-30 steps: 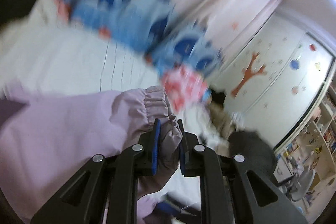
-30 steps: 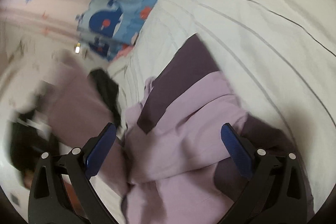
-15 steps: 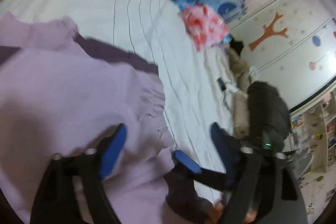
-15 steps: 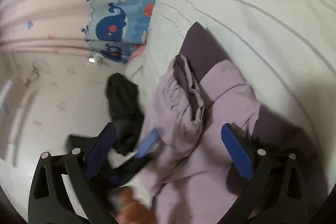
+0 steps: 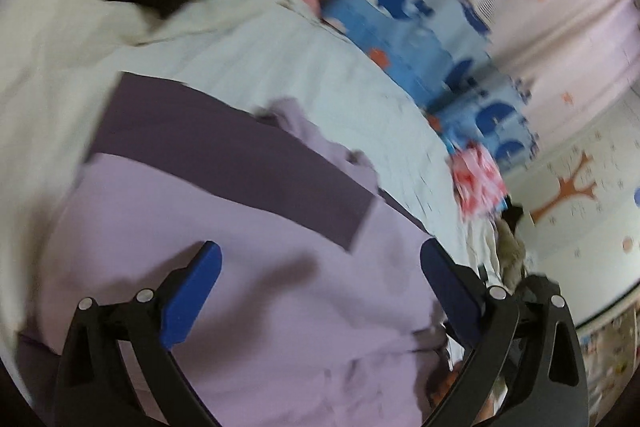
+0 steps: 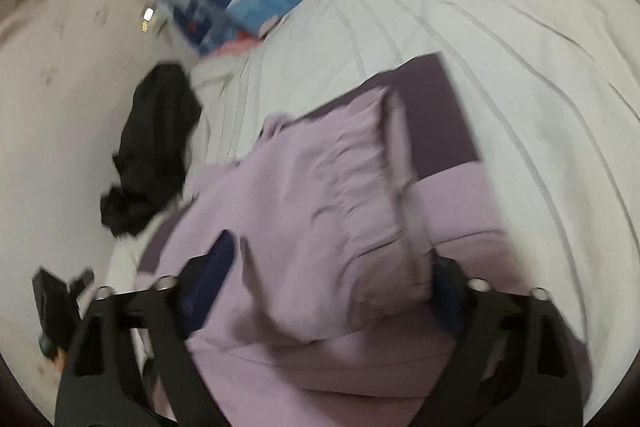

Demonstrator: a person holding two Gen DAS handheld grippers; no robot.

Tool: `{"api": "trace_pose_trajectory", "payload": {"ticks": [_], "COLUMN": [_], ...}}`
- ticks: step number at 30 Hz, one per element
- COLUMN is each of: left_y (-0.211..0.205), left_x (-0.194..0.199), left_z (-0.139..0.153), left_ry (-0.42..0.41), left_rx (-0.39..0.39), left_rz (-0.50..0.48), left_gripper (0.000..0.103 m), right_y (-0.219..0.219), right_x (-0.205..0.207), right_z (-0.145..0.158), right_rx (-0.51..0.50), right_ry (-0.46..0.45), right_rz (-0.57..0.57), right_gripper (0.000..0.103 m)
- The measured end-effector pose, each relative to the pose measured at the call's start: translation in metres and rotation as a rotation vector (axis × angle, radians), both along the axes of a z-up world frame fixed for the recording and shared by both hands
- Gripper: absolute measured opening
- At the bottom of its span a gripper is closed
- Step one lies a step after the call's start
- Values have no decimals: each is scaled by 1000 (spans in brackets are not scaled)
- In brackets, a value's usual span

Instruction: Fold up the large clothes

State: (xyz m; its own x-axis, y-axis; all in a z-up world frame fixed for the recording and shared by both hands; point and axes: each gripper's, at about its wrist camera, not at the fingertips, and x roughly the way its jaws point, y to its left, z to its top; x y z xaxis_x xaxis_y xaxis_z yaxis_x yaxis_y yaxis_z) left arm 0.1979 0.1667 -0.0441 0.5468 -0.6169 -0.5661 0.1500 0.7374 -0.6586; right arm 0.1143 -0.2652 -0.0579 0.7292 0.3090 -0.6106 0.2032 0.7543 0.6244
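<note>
Left gripper (image 5: 320, 269) opening wide and empty above the lilac-and-dark-purple fabric garment (image 5: 248, 267) lying on the white quilted bed (image 5: 304, 67); right gripper (image 6: 330, 269) closing around its gathered sleeve (image 6: 332, 195).

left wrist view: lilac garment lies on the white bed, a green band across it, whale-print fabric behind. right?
Not quite: the band across the lilac garment is dark purple, not green, as the left wrist view shows. The garment does lie on the white bed, with the whale-print fabric behind it.
</note>
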Motion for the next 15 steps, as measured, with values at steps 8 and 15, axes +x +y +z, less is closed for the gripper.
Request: {"api": "trace_pose_trajectory", "payload": {"ticks": [8, 15], "left_y": [12, -7], "left_x": [1, -3], "left_z": [13, 45], "left_ry": [-22, -120], "left_rx": [-47, -43], "left_rz": [35, -10], "left_gripper": [95, 95], "right_y": [-1, -12], "right_x": [-28, -65], "right_z": [28, 78], "right_rx": [-80, -145], "right_ry": [-173, -338], "right_rz": [-34, -125], "right_gripper": [20, 18]}}
